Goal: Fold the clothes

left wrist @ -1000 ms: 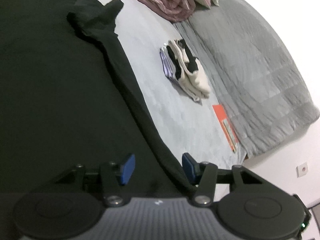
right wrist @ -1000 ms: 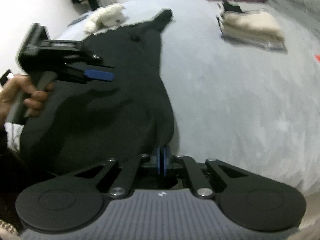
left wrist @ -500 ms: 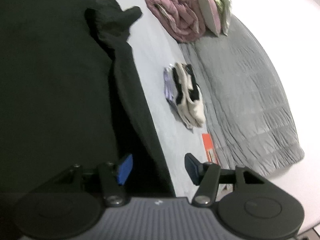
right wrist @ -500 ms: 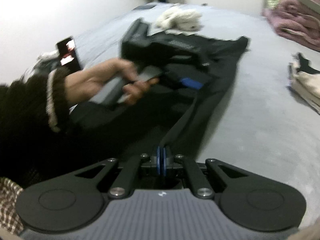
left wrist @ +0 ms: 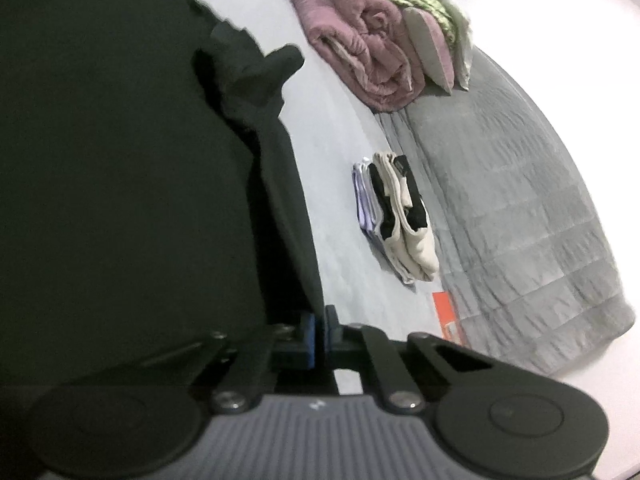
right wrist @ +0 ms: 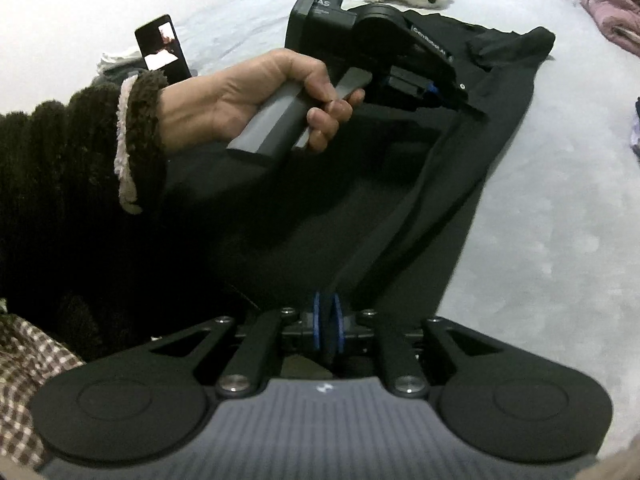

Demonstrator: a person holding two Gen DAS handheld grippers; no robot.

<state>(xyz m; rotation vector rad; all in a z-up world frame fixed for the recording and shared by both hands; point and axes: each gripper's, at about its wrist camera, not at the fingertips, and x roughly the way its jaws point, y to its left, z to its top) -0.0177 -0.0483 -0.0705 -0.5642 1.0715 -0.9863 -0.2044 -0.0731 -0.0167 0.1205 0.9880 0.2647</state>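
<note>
- Two hand-held grippers work one black garment (right wrist: 400,208) spread on the bed (right wrist: 560,220).
- Left hand-held gripper (left wrist: 319,330) — clamped on its edge.
- Right hand-held gripper (right wrist: 327,326) — jaws opening, fabric between them.

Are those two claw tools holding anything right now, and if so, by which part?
Both have the black garment by its folded edge. The left gripper is shut on it; the right gripper has the fold between its jaws, which are opening.
</note>
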